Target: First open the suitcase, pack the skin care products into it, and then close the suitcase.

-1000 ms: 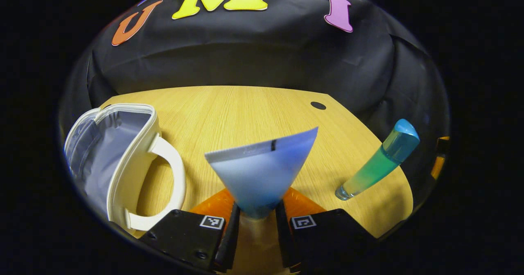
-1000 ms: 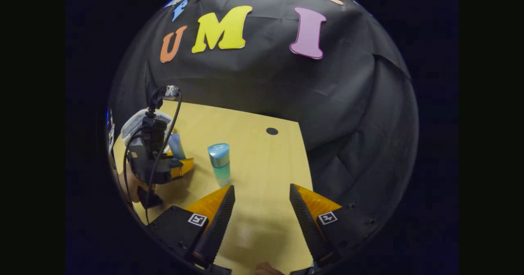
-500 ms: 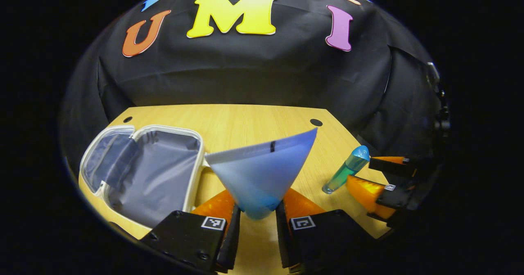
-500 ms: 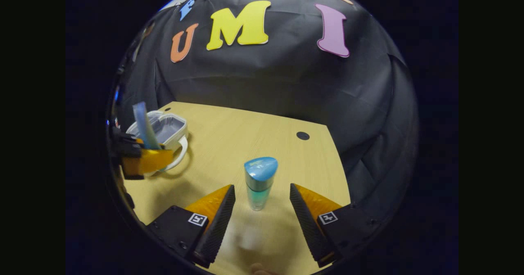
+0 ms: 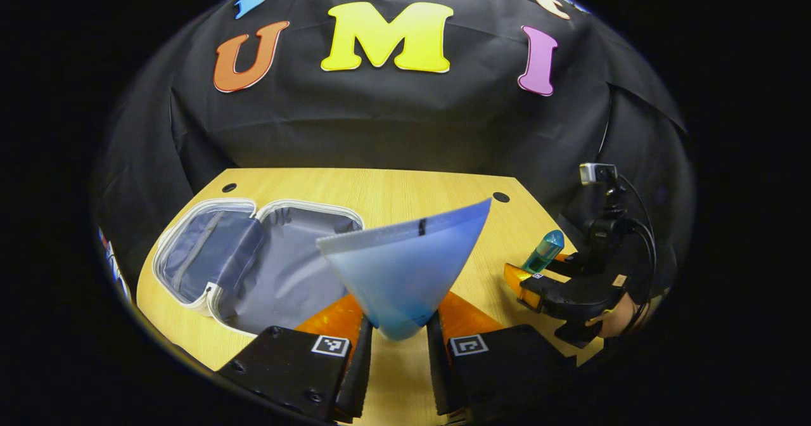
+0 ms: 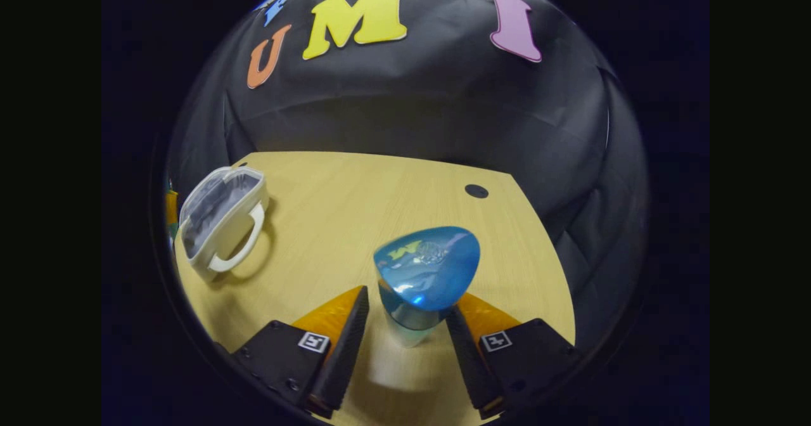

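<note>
The left tool is pinching the narrow lower end of a blue tube, both fingers pressing on it, so the tube is fanning upward and ahead of the tool with its flat crimped edge on top. Ahead and to the left of this tool, the suitcase is lying open on the desk, its two grey-lined halves spread flat with the pale zipped rim showing around them.

Off to the right of the left tool, the right tool is sitting low over the desk, a hand holding it from behind, with a bottle standing between its fingers.

In the right gripper view, the right tool is bracketing the bottle, which is standing upright on the desk, its rounded blue cap rising just ahead of the fingertips. The right-hand finger is lying against the bottle; the left-hand finger is standing slightly apart from it, so the tool is spread rather than gripping. Far ahead and to the left of this tool, the suitcase is resting on the desk with its white handle facing the tool.
</note>
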The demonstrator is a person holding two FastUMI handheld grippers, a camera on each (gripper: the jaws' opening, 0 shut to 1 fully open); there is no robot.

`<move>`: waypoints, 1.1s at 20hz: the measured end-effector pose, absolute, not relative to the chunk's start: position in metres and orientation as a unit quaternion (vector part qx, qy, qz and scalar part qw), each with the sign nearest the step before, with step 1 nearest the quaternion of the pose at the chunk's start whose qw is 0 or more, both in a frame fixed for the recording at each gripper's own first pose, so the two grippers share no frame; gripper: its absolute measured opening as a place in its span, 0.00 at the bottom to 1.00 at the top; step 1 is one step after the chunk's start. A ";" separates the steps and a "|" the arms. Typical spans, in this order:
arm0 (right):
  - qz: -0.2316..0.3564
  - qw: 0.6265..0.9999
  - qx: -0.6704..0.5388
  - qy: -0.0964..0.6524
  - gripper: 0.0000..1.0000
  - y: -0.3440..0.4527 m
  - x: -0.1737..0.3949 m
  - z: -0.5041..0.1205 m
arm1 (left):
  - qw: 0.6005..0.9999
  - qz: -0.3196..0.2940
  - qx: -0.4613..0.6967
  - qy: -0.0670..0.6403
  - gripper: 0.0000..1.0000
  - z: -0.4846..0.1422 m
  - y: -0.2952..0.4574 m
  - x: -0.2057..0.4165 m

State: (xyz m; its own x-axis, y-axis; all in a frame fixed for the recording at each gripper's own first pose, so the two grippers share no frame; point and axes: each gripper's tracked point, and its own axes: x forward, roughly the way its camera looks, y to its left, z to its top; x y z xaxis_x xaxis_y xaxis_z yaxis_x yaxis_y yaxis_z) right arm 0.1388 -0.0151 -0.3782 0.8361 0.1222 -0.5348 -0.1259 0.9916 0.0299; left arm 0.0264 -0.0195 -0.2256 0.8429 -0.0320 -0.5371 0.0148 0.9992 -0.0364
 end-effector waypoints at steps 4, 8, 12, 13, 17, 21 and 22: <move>0.034 0.958 0.004 0.286 0.41 -0.022 0.137 -0.379 | 0.960 -0.006 -0.014 0.280 0.43 -0.221 0.003 0.019; 0.017 0.954 0.019 0.298 0.37 -0.017 0.112 -0.365 | 0.959 0.008 -0.021 0.282 0.43 -0.216 0.038 0.014; 0.017 0.958 0.024 0.285 0.37 0.002 0.080 -0.317 | 0.955 0.016 -0.005 0.297 0.43 -0.226 0.087 0.020; 0.020 0.959 0.027 0.281 0.37 0.010 0.073 -0.305 | 0.953 0.020 -0.002 0.301 0.43 -0.231 0.100 0.023; 0.017 0.963 0.033 0.267 0.37 0.036 0.049 -0.265 | 0.935 0.032 0.002 0.352 0.43 -0.275 0.144 0.037; 0.012 0.965 0.040 0.260 0.37 0.058 0.034 -0.242 | 0.912 0.029 -0.007 0.409 0.44 -0.318 0.157 0.033; 0.009 0.965 0.039 0.258 0.37 0.061 0.033 -0.237 | 0.906 0.028 -0.007 0.422 0.44 -0.327 0.159 0.031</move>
